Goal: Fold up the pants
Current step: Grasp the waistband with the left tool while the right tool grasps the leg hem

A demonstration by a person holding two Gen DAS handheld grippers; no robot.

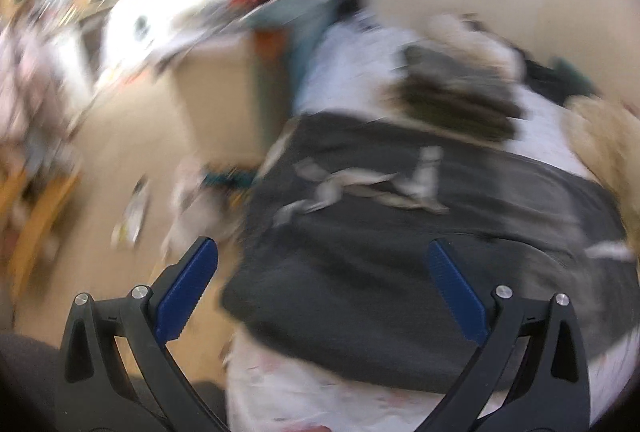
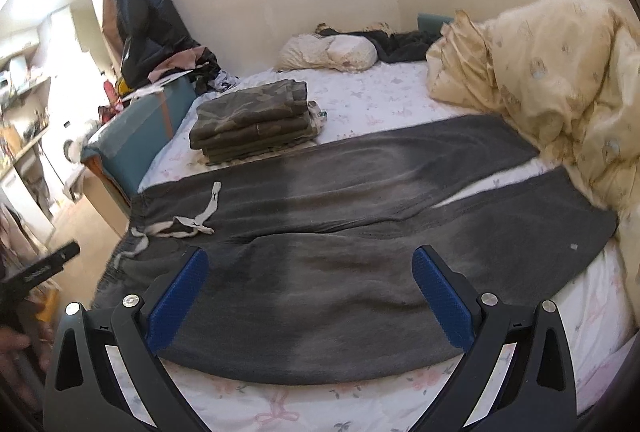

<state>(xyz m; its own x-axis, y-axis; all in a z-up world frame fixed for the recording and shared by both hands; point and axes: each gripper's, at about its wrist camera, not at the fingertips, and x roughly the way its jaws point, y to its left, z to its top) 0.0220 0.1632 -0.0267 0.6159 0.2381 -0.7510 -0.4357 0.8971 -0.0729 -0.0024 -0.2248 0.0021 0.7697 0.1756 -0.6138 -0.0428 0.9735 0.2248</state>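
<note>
Dark grey sweatpants [image 2: 340, 224] lie spread flat across the bed, waistband with a white drawstring [image 2: 200, 220] at the left, both legs running to the right. My right gripper [image 2: 310, 264] is open and empty above the near thigh. My left gripper [image 1: 322, 252] is open and empty, hovering over the waistband end of the pants [image 1: 400, 252]; that view is motion-blurred, with the drawstring [image 1: 360, 187] ahead. A dark part of the left gripper [image 2: 44, 268] shows at the right wrist view's left edge.
A stack of folded camouflage clothes [image 2: 252, 119] sits on the floral sheet [image 2: 380, 95] behind the pants. A cream duvet [image 2: 560, 71] is heaped at the right. A pillow [image 2: 328, 51] lies by the wall. A teal headboard [image 2: 144, 131] and cluttered floor are to the left.
</note>
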